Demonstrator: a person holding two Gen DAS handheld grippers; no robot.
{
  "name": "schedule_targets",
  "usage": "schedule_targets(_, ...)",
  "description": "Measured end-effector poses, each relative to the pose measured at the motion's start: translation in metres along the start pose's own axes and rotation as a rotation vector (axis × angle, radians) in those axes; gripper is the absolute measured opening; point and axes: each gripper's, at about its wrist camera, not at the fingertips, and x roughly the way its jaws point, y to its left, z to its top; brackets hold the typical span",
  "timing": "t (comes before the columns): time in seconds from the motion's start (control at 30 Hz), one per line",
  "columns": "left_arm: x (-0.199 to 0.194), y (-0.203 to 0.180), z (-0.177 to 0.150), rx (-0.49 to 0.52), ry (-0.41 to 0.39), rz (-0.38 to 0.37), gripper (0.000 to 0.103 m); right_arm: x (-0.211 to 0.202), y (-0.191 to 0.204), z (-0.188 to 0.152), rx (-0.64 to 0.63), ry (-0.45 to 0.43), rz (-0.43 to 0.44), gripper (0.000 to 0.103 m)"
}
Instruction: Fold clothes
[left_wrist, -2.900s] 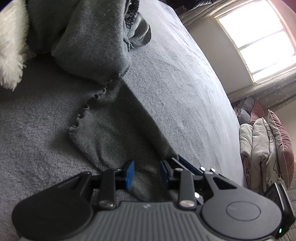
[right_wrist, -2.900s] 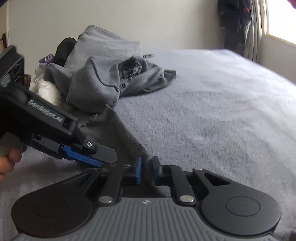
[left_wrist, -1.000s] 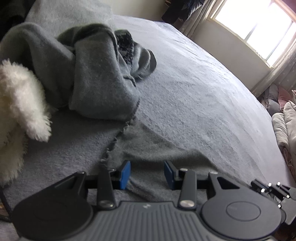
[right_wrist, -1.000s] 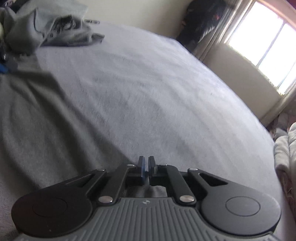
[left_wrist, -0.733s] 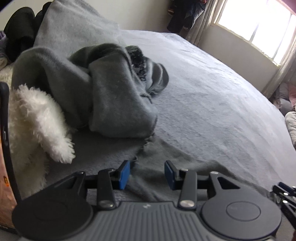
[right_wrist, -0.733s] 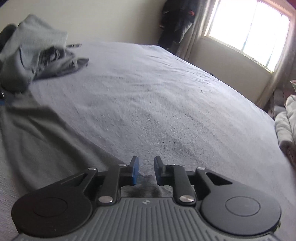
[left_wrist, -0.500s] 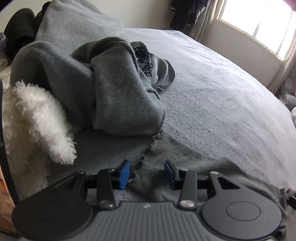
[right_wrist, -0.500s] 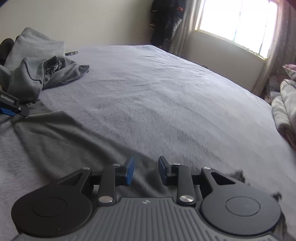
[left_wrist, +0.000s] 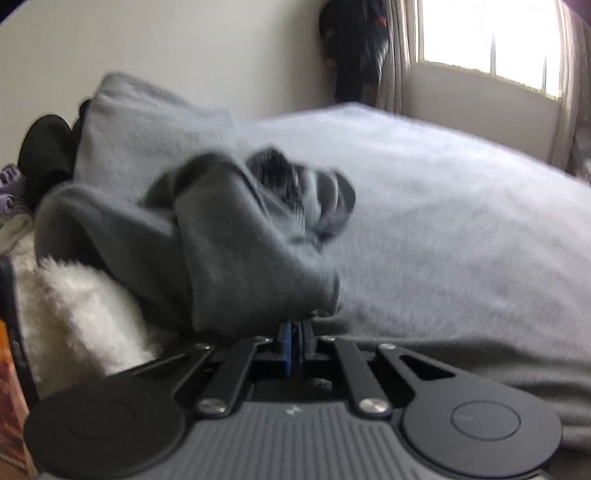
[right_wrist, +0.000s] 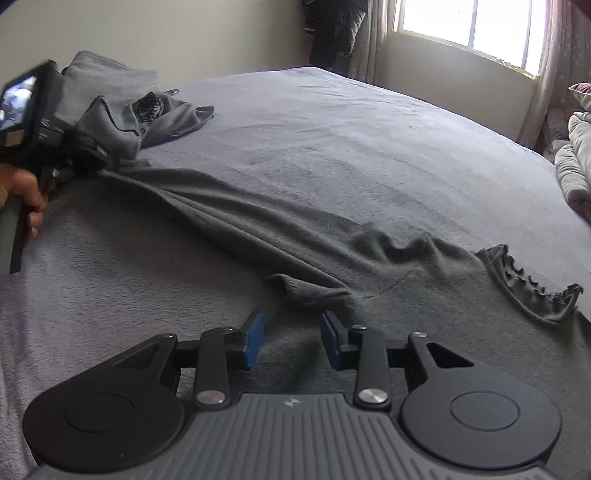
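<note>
One dark grey garment (right_wrist: 295, 236) stretched, wrinkled, frilled hem (right_wrist: 532, 291) visible.

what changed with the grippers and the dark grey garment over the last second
The left gripper closed from open onto the garment's far end by the clothes pile. The right gripper, pinched shut a second ago, opened and let its end go; the frilled edge now lies on the bed. The pile stayed put.

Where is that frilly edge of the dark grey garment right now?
In the right wrist view, the frilly edge lies at the far right on the bed, beyond the open right gripper.
</note>
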Motion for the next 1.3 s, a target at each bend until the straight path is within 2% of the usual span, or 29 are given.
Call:
schedule_targets(0.07, 0.004, 0.002, -0.001, -0.009, 0.01, -0.005, 0.005, 0.002, 0.003, 0.002, -0.006, -0.011, 0.008, 0.037)
schedule_targets(0.17, 0.0, 0.004, 0.003, -0.022, 0.003, -0.003, 0.01, 0.01, 0.009, 0.005, -0.043, -0.026, -0.023, 0.037)
schedule_targets(0.23, 0.001, 0.006, 0.004, -0.033, 0.019, 0.0, 0.013, 0.019, 0.014, 0.005, -0.088, 0.004, -0.045, 0.03)
schedule_targets(0.33, -0.007, 0.011, 0.009, -0.047, 0.038, -0.002, 0.023, 0.015, 0.016, 0.008, -0.134, 0.016, -0.012, 0.03)
schedule_targets(0.43, -0.025, 0.016, 0.008, -0.068, 0.021, -0.028, 0.03, 0.0, 0.002, 0.019, -0.031, -0.047, 0.087, 0.031)
schedule_targets(0.53, -0.024, 0.012, 0.002, -0.068, 0.028, -0.114, 0.03, 0.005, -0.007, 0.036, 0.051, -0.087, 0.103, 0.031)
schedule_targets(0.67, -0.021, 0.013, -0.006, -0.086, 0.08, -0.213, 0.03, 0.033, 0.012, 0.061, -0.017, -0.08, 0.115, 0.031)
schedule_targets(0.87, -0.021, 0.021, -0.01, -0.131, 0.107, -0.25, 0.029, 0.079, 0.055, 0.109, -0.13, -0.064, 0.241, 0.031)
schedule_targets(1.03, -0.022, 0.024, -0.01, -0.142, 0.114, -0.263, 0.029, 0.119, 0.083, 0.149, -0.169, -0.043, 0.356, 0.031)
schedule_targets(1.2, -0.019, 0.03, -0.009, -0.199, 0.139, -0.292, 0.029, 0.161, 0.112, 0.165, -0.207, 0.01, 0.407, 0.031)
schedule_targets(1.3, -0.017, 0.029, -0.009, -0.194, 0.147, -0.293, 0.028, 0.176, 0.124, 0.167, -0.218, 0.026, 0.436, 0.031)
